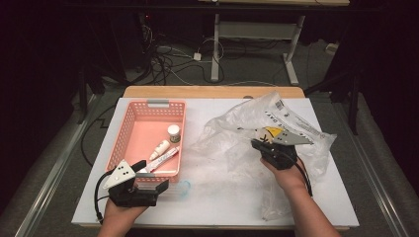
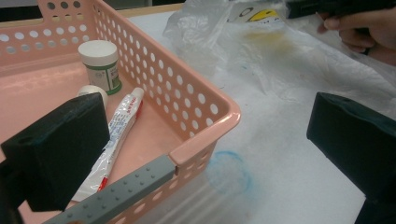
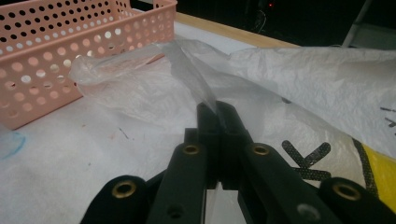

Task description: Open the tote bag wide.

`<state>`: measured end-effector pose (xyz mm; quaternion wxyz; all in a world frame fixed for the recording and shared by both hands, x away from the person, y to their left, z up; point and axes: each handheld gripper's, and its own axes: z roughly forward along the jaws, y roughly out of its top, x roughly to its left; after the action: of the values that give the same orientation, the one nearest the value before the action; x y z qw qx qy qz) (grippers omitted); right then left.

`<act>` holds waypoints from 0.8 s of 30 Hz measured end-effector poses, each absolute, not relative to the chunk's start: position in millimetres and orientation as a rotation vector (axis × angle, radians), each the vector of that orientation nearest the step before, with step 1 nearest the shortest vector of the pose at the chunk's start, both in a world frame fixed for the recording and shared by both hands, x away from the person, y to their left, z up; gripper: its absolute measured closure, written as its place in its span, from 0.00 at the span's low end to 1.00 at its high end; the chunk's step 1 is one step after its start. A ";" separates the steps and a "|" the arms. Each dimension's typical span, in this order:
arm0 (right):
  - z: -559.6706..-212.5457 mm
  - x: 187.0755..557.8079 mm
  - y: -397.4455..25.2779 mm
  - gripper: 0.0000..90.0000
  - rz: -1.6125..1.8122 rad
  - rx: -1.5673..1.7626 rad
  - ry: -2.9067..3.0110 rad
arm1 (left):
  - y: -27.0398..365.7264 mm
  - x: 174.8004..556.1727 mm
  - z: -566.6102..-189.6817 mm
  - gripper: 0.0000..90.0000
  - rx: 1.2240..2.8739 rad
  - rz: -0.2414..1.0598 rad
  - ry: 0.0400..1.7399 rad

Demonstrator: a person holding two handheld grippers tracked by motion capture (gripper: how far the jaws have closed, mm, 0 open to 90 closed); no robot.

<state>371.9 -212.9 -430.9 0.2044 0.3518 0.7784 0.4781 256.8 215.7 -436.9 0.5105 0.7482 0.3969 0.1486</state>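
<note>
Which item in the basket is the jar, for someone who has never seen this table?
Find the pink basket on the table's left half. Three small things lie near its right wall; the jar is the farthest from the person. It stands upright, squat, with a white lid and green label, unlike the flat tube and the small white bottle lying beside it.

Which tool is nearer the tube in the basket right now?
Left. The left tool sits open at the basket's near edge, just short of the tube. The right tool is off across the table, shut on the plastic bag.
</note>
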 end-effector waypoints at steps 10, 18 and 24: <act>-422.2 367.4 -224.4 1.00 1.441 0.967 2.103 | 209.1 255.4 -438.9 0.00 1.813 0.359 0.937; -416.2 367.0 -224.6 1.00 1.442 0.952 2.090 | 210.0 255.9 -438.5 0.00 1.816 0.367 0.939; -409.7 366.3 -226.6 1.00 1.468 0.959 2.065 | 210.5 255.9 -437.0 0.00 1.804 0.347 0.957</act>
<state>366.3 -226.6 -409.7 0.2145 0.3456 0.7446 0.5292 255.9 210.5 -437.0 0.5100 0.7490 0.3976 0.1442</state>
